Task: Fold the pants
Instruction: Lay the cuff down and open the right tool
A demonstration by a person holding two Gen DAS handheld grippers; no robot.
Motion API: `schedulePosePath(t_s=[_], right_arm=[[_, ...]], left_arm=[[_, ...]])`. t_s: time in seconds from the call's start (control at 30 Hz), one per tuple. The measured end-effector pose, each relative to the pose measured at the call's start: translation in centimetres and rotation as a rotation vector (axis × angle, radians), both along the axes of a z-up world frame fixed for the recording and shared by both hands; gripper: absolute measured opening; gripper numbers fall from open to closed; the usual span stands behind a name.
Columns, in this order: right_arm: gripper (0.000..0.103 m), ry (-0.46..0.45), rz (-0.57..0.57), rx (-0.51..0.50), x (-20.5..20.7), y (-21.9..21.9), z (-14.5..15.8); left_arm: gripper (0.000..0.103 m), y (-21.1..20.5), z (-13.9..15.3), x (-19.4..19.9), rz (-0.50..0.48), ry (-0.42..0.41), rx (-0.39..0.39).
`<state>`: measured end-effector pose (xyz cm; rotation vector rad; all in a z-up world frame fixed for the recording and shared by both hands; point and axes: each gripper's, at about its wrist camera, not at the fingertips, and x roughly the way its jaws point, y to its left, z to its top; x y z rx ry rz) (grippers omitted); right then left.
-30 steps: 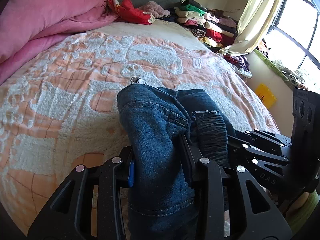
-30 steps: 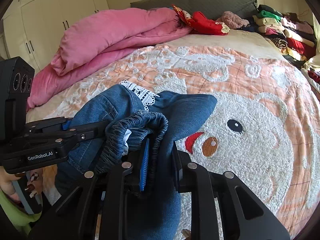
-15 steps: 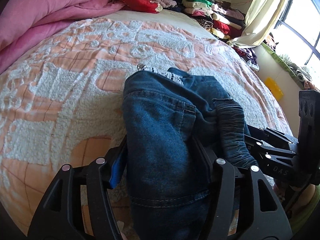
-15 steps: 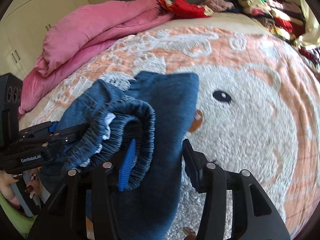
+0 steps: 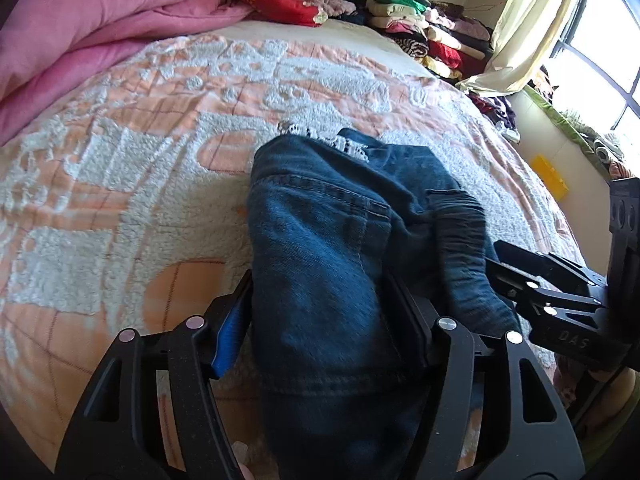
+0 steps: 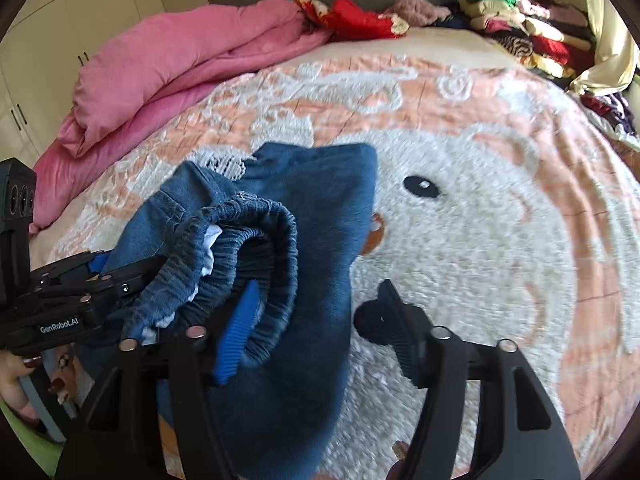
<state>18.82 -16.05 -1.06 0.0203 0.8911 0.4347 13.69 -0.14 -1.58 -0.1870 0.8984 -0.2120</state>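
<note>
pants (image 5: 320, 264): folded denim bundle on the bear blanket (image 6: 480, 240), beside the bear's eye | left gripper (image 5: 320, 320): jaws just opening, released, denim between them | right gripper (image 6: 312, 320): jaws just opening, released, elastic waistband at its blue pad (image 6: 236, 332)

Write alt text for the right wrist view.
Folded blue jeans lie on a peach bear-patterned bedspread between the right gripper's open fingers, which have just been opening. A pink duvet and stacked clothes sit behind.
</note>
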Motion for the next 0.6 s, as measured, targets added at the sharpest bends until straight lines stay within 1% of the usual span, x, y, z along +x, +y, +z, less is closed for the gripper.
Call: schedulePosePath(t_s=[0.03,0.13,0.17,0.2,0.23,0.27,0.3,0.33,0.4,0.43,0.53,0.6], right_arm=[[0.071,-0.006,-0.003,0.007,-0.4,-0.3,0.4],[0.081,-0.027,-0.010,0.024,-1.5,-1.0,1.4],[0.082,-0.037,-0.011,0.028,-2.0,-1.2,1.8],[0.084,-0.044,-0.013,0.029,-2.3,-1.3,2.1],[0.086,-0.061,-0.017,0.030,-2.9,-1.5,2.5],[0.087,-0.081,-0.023,0.031,-3.5,-1.8,3.0],[0.092,-0.100,-0.030,0.029,-4.1,-2.0,3.5],[0.094,-0.115,-0.037,0.028,-4.5,-2.2,3.9],[0.094,-0.152,-0.049,0.035,-5.6,-2.6,4.9],[0.096,-0.165,-0.053,0.038,-6.1,-2.8,5.2],[0.098,-0.206,-0.065,0.040,-7.8,-3.7,6.2],[0.098,-0.216,-0.070,0.035,-8.5,-4.0,6.6]], left_arm=[[0.060,0.1,0.4,-0.3,0.001,-0.005,-0.006],[0.066,0.2,1.3,-1.2,0.003,-0.025,-0.011],[0.070,0.2,1.8,-1.6,0.003,-0.035,-0.010],[0.077,0.2,2.0,-1.9,0.003,-0.041,-0.009],[0.080,0.2,2.5,-2.4,0.003,-0.052,-0.004],[0.087,0.2,2.8,-2.7,0.006,-0.061,-0.001],[0.091,0.3,3.1,-3.1,0.008,-0.068,0.000],[0.093,0.4,3.6,-3.7,0.009,-0.079,0.001],[0.093,0.4,4.1,-4.5,0.014,-0.095,0.008],[0.093,0.5,4.4,-5.0,0.016,-0.103,0.014],[0.093,0.5,5.2,-6.4,0.016,-0.124,0.022],[0.093,0.4,5.6,-7.1,0.012,-0.135,0.030]])
